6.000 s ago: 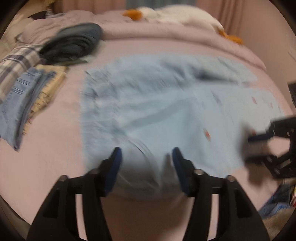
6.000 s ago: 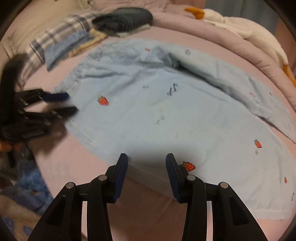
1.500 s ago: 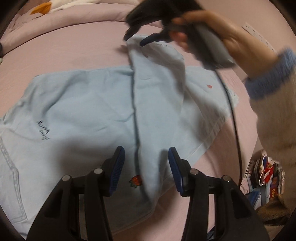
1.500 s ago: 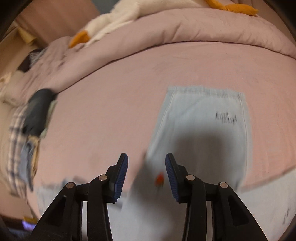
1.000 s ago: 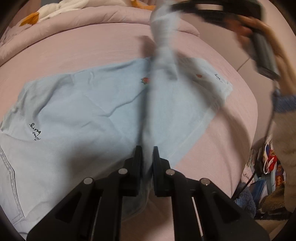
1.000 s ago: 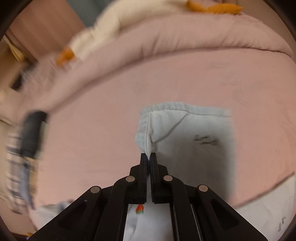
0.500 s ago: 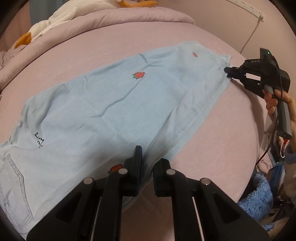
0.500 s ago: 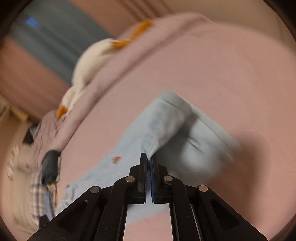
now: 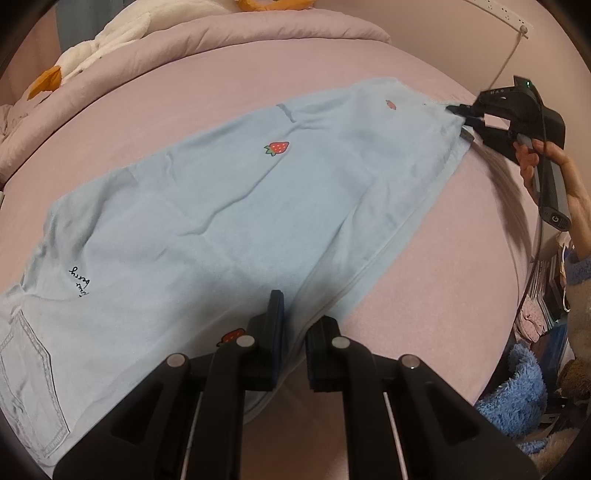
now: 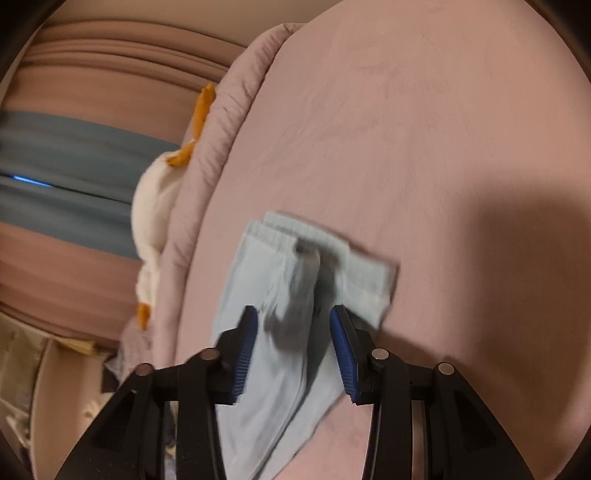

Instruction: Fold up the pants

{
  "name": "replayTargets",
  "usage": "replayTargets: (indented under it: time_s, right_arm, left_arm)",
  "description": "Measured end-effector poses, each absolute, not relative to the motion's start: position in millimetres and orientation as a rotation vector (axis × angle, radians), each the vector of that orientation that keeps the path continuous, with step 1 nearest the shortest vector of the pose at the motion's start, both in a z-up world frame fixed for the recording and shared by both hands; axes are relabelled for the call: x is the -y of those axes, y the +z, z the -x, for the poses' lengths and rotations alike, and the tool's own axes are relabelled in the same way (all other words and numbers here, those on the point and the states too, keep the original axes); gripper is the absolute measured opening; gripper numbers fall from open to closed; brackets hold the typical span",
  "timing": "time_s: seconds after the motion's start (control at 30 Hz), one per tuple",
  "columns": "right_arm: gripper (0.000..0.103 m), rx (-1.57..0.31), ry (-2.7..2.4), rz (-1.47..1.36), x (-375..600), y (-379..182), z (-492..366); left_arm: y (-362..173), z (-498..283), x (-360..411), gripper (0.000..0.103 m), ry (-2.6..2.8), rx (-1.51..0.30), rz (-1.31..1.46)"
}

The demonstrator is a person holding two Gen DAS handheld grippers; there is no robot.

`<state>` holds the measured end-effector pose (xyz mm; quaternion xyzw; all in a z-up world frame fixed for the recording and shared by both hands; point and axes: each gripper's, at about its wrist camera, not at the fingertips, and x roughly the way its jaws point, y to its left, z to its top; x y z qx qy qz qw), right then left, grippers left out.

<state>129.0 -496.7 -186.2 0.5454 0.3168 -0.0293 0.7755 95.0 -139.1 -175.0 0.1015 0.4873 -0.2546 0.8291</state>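
Light blue pants (image 9: 258,206) with strawberry prints lie folded lengthwise, flat on the pink bed (image 9: 424,295). In the left wrist view my left gripper (image 9: 295,332) is shut on the near edge of the pants, with the fabric pinched between its jaws. The right gripper (image 9: 460,118), held by a hand (image 9: 569,173), sits at the far hem. In the right wrist view the right gripper (image 10: 293,343) has its jaws opening. The hem end of the pants (image 10: 280,288) lies loose between the blue pads (image 10: 245,347), which do not press on it.
A rolled pink duvet (image 9: 221,33) and a white plush goose (image 9: 110,33) line the far side of the bed. Beyond the right bed edge lie a blue fluffy item (image 9: 517,391) and other clutter. A cord (image 9: 509,55) hangs on the wall.
The right gripper swung the raised leg over and down to the right, laying it flat, then opened and let go of the hem. The left gripper stays shut on the near edge.
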Motion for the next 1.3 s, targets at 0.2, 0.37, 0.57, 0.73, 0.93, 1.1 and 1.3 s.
replayTargets:
  time_s: [0.2,0.37,0.57,0.73,0.93,1.1,1.3]
  right_arm:
    - [0.006,-0.684,-0.083,-1.017,491.6,-164.7,-134.3]
    - [0.005,-0.697,-0.144,-0.911,497.2,-163.8,-117.5]
    - [0.005,-0.776,-0.183,-0.878,497.9,-186.3,-132.3]
    - [0.036,-0.733,-0.307,-0.676,492.9,-146.8,-125.9]
    - [0.037,-0.789,0.024,-0.458,411.2,-124.1,-129.2]
    - [0.031,-0.873,0.322,-0.234,301.5,-139.6,-124.0]
    - [0.031,-0.928,0.422,0.054,242.3,-167.8,-112.6]
  left_arm:
    - [-174.3,-95.2,142.3,0.01,-0.554,-1.028,-0.238]
    - [-176.0,-95.9,145.8,0.011,-0.555,-1.034,-0.265]
    - [-157.0,-83.5,124.5,0.025,-0.614,-1.031,-0.175]
    - [-133.0,-86.2,87.0,0.041,-0.588,-0.956,-0.024]
    - [-155.6,-110.5,40.8,0.039,-0.337,-0.978,0.034]
    - [-176.8,-110.5,-19.5,0.02,-0.181,-0.982,0.08]
    - [-158.7,-102.6,-53.4,0.009,-0.169,-0.968,0.174]
